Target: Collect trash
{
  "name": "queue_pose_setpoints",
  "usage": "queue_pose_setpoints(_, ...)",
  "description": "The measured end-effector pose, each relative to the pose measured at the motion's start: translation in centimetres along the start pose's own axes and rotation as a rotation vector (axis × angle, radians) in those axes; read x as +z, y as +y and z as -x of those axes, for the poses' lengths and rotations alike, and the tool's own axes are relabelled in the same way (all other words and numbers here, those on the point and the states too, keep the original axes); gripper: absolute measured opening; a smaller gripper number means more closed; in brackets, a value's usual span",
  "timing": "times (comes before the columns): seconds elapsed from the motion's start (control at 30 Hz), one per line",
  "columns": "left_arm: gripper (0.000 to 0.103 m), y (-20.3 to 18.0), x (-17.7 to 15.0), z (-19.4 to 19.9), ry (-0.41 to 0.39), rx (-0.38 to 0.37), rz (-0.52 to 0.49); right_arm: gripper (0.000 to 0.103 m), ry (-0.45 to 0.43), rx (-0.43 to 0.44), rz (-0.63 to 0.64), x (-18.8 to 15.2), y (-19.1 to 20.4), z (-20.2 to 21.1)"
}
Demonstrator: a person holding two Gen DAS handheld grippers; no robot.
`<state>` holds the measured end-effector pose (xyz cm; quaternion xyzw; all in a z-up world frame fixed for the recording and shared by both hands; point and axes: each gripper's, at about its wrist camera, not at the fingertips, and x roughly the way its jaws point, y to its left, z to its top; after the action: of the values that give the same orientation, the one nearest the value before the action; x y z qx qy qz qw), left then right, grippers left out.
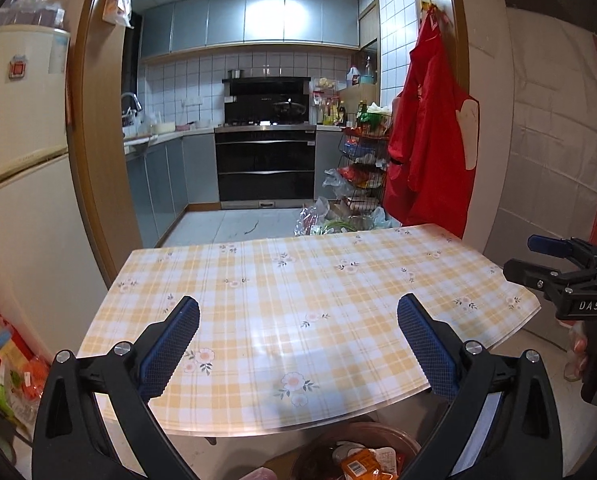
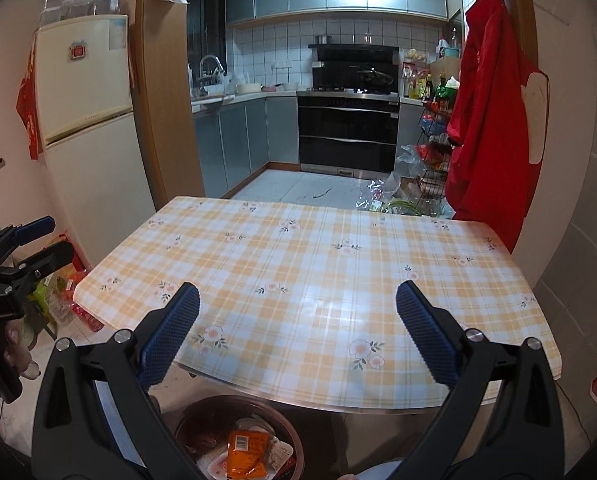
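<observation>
Trash sits in the bin [image 2: 238, 440] below the table's [image 2: 318, 260] near edge — an orange packet [image 2: 244, 452] on top, nothing visible on the cloth. Both the left gripper [image 1: 298, 344] and right gripper [image 2: 298, 340] hover with fingers wide apart, holding nothing. One risk: a low reach knocking the bin. Only the right view shows the fridge [image 2: 86, 120] whole.

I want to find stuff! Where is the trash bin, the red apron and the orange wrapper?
trash bin [image 2: 186, 420], right wrist view, on its brown left rim.
red apron [image 2: 494, 120], right wrist view, middle of the hanging cloth.
orange wrapper [image 2: 246, 456], right wrist view, centre of the packet inside the bin.
</observation>
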<state>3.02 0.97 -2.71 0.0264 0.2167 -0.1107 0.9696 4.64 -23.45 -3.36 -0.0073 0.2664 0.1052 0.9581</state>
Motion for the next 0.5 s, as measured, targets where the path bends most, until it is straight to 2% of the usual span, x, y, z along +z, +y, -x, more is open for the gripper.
queue_pose_setpoints(0.5,0.097,-0.62,0.07,0.58,-0.006,0.022,-0.023,0.097,-0.004,-0.014,-0.024,-0.18,-0.26,0.54)
